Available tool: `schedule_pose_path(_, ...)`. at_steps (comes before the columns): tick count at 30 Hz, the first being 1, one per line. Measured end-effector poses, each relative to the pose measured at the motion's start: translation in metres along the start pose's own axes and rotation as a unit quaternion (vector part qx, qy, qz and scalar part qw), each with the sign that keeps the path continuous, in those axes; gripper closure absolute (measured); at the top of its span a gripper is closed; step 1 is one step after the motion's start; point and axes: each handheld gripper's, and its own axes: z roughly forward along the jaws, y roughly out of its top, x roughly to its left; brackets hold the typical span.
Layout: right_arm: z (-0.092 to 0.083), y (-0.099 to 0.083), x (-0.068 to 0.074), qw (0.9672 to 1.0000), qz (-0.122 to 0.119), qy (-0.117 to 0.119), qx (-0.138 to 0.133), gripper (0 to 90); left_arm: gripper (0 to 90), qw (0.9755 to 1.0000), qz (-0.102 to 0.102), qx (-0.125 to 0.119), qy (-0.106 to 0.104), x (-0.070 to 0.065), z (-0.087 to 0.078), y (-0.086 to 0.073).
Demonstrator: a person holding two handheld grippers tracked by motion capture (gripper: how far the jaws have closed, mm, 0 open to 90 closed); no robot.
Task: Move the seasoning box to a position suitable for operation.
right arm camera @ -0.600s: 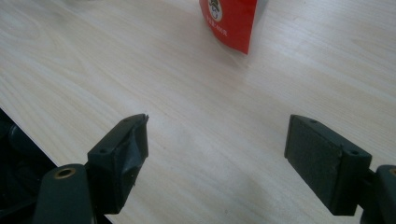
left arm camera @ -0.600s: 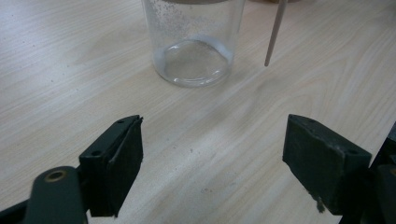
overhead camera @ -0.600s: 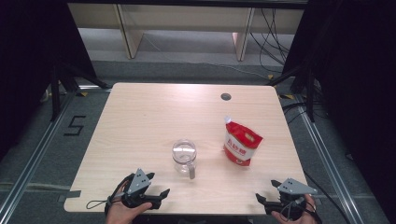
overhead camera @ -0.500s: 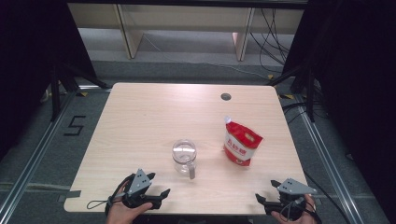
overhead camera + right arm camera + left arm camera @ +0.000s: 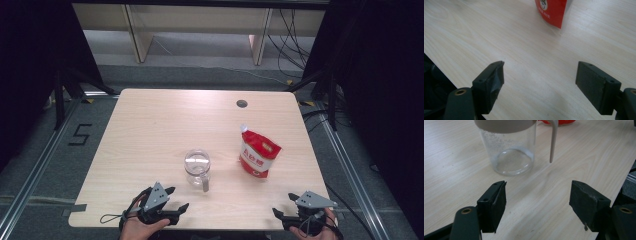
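A: Reading anything on the red pouch (image 5: 258, 156)?
B: Blurry white print, illegible. It stands right of the clear jug (image 5: 198, 167), mid-table.
A: Tongs?
B: Left gripper (image 5: 174, 200) and right gripper (image 5: 283, 210) both spread, empty, near edge.

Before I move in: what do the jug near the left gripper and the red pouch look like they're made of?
Jug: clear and glossy, so glass or hard plastic, I can't tell which; you see the table through its wall. Its rim band and thin handle look like matte beige plastic. Red pouch: thin flexible plastic film, judging by its shiny creased face and clear sealed edge; it has a white spout.
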Motion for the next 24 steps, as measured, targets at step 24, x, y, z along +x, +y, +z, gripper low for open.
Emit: schedule_pose_path(24,0.007,0.001,0.005,0.9990,-0.038,0.019,0.010,22.7,50.5,0.9984,0.047,-0.019,-0.025,-0.015,0.050,0.038)
